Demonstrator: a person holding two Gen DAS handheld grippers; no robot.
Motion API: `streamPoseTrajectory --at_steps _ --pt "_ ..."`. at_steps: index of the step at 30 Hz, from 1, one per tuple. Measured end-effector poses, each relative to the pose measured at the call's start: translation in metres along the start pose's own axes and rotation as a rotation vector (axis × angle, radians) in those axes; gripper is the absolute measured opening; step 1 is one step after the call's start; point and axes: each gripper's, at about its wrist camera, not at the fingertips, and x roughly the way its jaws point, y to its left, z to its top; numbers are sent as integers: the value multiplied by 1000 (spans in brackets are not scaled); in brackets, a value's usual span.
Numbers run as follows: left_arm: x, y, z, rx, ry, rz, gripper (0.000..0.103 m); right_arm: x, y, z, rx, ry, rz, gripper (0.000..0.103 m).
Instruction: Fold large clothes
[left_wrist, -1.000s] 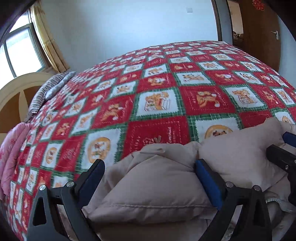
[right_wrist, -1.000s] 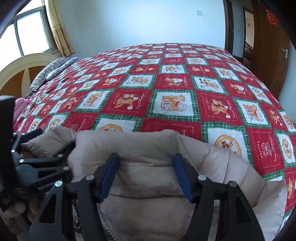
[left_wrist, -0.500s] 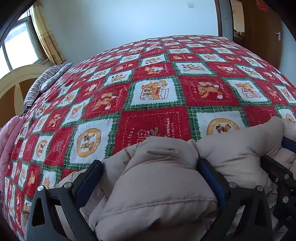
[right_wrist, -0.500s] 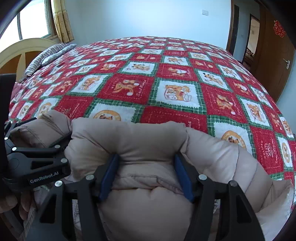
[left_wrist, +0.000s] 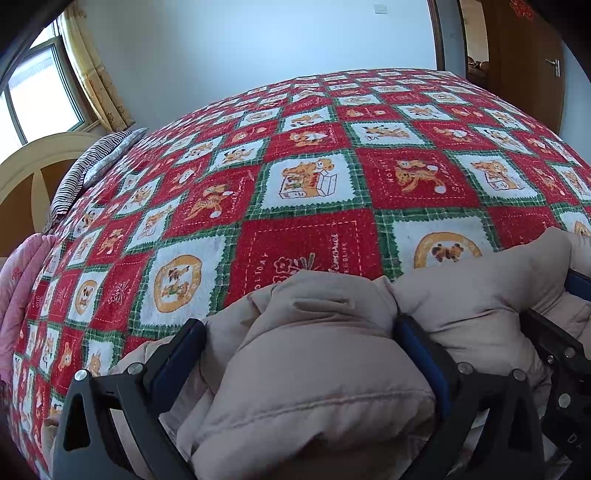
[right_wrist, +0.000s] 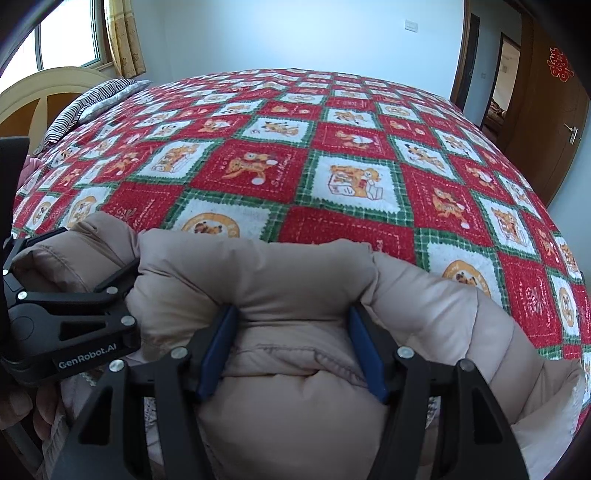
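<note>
A beige puffer jacket (left_wrist: 310, 373) lies bunched at the near edge of the bed, also filling the bottom of the right wrist view (right_wrist: 288, 280). My left gripper (left_wrist: 299, 332) has its blue-padded jaws wide apart with a thick fold of the jacket bulging between them. My right gripper (right_wrist: 293, 325) is closed on another thick fold of the same jacket, its pads pressing into the padding. The left gripper shows at the left of the right wrist view (right_wrist: 74, 302), and the right gripper at the right edge of the left wrist view (left_wrist: 561, 354).
The bed carries a red, white and green checked blanket (left_wrist: 332, 177) with cartoon prints. A striped pillow (left_wrist: 92, 166) and pink fabric (left_wrist: 22, 269) lie at the left by the headboard (right_wrist: 55, 96). A wooden door (right_wrist: 546, 110) stands at the right.
Both grippers have carried the jacket forward over the bed. The fold now sits higher and bulkier between the jaws, and the right gripper's pads press deeper into it.
</note>
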Motion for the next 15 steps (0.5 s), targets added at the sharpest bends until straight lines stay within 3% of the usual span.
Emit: streamPoseTrajectory --at_steps 15 --pt "2 0 0 2 1 5 102 2 1 0 2 1 -5 67"
